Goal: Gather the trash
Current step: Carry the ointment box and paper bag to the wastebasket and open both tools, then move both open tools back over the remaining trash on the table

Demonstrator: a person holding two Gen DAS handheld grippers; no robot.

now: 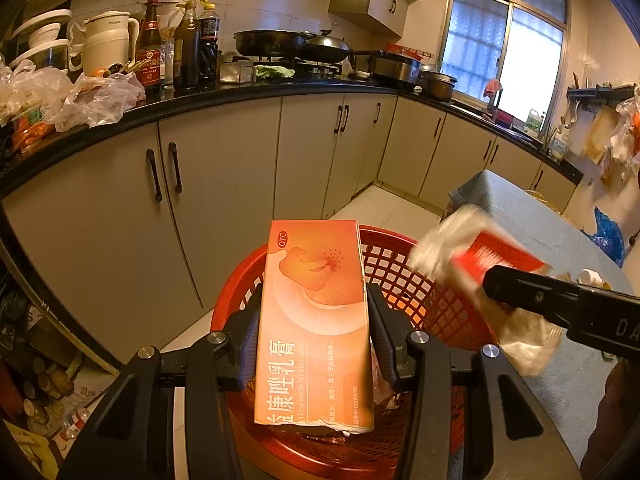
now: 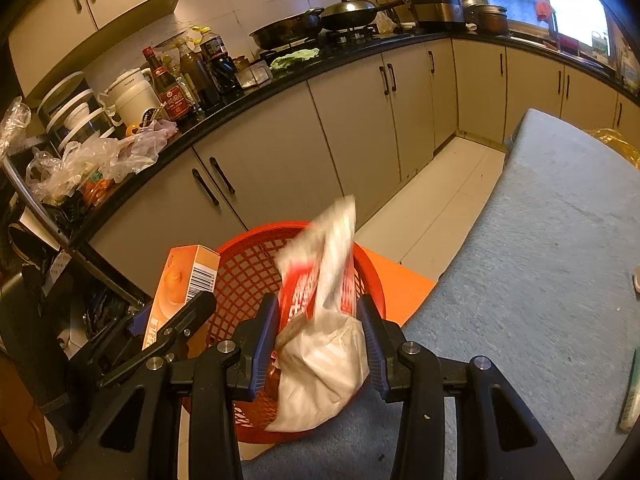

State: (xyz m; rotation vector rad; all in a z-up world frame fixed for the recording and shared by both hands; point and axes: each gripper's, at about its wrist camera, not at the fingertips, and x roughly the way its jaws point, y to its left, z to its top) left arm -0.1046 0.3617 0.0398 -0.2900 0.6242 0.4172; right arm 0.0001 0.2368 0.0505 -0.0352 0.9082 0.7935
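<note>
An orange medicine carton [image 1: 316, 320] is pinched between the pads of my left gripper [image 1: 314, 300], held flat over the red mesh basket [image 1: 404, 276]. My right gripper [image 2: 318, 308] is shut on a crumpled red-and-white plastic wrapper [image 2: 324, 344], which hangs over the same red basket [image 2: 248, 276]. In the left wrist view that wrapper [image 1: 460, 252] shows blurred at the right, gripped by the right gripper's black finger [image 1: 560, 300]. In the right wrist view the carton [image 2: 180, 288] and the left gripper's finger [image 2: 176, 324] sit at the basket's left rim.
The basket stands beside a table with a grey-blue cloth [image 2: 540, 260]. Beige cabinets [image 1: 224, 176] under a black counter [image 1: 240, 94] curve behind, crowded with sauce bottles [image 1: 150, 40], a white kettle [image 1: 108, 40], plastic bags [image 1: 92, 100] and woks [image 1: 272, 42]. A strip of pale floor tiles [image 2: 432, 216] runs between them.
</note>
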